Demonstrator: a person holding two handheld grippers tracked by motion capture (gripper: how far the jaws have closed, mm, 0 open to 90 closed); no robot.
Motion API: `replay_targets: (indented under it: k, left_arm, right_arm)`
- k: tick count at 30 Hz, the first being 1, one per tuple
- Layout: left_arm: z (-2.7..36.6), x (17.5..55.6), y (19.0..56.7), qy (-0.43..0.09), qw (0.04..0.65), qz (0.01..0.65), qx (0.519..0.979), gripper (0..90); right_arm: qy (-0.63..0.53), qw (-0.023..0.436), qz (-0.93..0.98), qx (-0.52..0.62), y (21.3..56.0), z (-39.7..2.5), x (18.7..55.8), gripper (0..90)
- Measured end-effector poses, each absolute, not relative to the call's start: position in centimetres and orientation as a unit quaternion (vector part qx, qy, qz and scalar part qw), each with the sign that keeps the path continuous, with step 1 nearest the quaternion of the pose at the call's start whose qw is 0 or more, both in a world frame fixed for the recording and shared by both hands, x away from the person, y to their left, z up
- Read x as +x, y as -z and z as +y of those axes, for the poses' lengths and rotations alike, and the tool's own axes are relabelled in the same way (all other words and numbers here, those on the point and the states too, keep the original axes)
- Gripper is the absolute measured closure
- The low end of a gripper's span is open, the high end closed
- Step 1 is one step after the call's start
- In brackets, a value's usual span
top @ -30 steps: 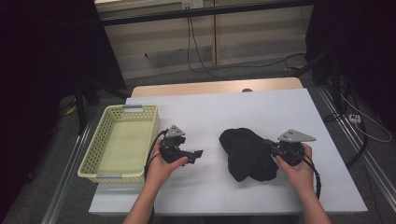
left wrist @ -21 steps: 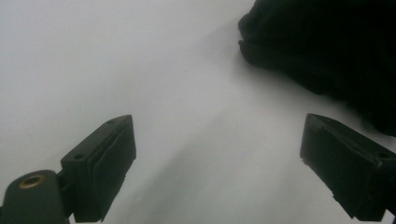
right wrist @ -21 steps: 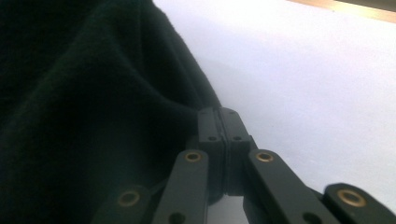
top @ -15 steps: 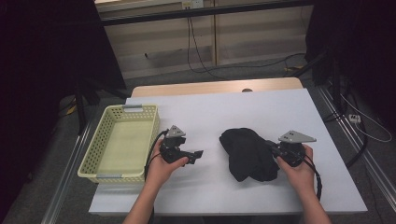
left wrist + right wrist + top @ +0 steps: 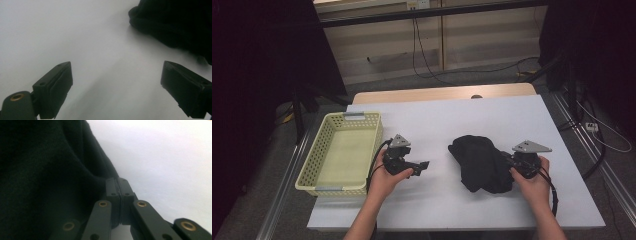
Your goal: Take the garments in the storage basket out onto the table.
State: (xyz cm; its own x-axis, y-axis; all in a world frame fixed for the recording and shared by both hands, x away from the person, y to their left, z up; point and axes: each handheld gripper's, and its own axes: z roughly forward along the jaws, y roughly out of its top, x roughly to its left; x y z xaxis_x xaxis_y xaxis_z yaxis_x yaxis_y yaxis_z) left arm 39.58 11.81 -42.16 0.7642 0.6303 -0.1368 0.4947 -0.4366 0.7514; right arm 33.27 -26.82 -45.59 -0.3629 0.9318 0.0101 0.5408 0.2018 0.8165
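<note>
White tabletop fills the scene, with dark floor and trailing cables beyond its far edge. At the person's right, the right gripper presses into the near right edge of a crumpled black cloth that lies bunched on the table. Seen from the right gripper view, its two jaws are pressed flat together at the hem of the black cloth, the fabric rising in a dark fold just beside and above them; whether any cloth is pinched between them cannot be told. The right hand wraps the tool from behind, a grey three-cornered plate on top.

Well apart to that gripper's left, the left gripper is held just above bare table by the left hand, pointing toward the cloth. The left gripper view shows its jaws spread wide with nothing between them, and the black cloth lying ahead, off to one side. Behind the left gripper, on the side away from the cloth, a pale yellow perforated basket sits at the table's edge.
</note>
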Motion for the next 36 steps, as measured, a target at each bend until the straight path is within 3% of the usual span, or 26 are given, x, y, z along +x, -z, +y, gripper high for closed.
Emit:
replay_targets:
  k: [13, 23, 36]
  left_arm:
    - [11.7, 39.6, 42.2, -0.083, 0.412, 0.33, 0.845, 10.8]
    - [11.7, 39.5, 42.1, -0.085, 0.415, 0.329, 0.844, 10.8]
    - [11.7, 39.6, 42.1, -0.083, 0.414, 0.33, 0.844, 10.7]
  right_arm:
    - [-0.393, 0.264, 0.726, 0.498, 45.2, -27.0, 32.9, 84.3]
    - [-0.42, 0.282, 0.721, 0.474, 43.0, -26.7, 31.7, 78.5]
    - [-0.436, 0.297, 0.736, 0.423, 38.8, -24.5, 30.6, 50.6]
